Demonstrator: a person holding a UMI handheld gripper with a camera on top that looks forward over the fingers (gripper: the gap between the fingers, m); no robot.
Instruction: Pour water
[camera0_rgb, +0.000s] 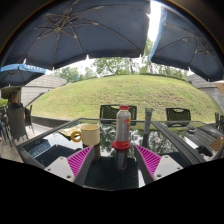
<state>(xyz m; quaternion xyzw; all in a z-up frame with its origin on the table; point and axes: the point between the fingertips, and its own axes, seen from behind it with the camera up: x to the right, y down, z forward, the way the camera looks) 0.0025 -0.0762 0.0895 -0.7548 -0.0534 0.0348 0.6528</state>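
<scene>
A clear bottle (122, 135) stands between the spread fingers (79, 160), beside a yellow cup (90, 134).

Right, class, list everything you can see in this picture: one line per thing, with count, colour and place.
Bottle: one, clear with a red cap and red band, upright between the fingers, on the table.
Cup: one, pale yellow, on the table beside the bottle.
Table: one, glass top with a dark frame, under the bottle and cup.
Chairs: several, dark, around the table.
Umbrellas: two large dark ones overhead, plus a blue one off to the side.
Lawn: green slope beyond the table, trees behind it.
Tool: one, open, pink pads either side of the bottle; contact unclear.
</scene>
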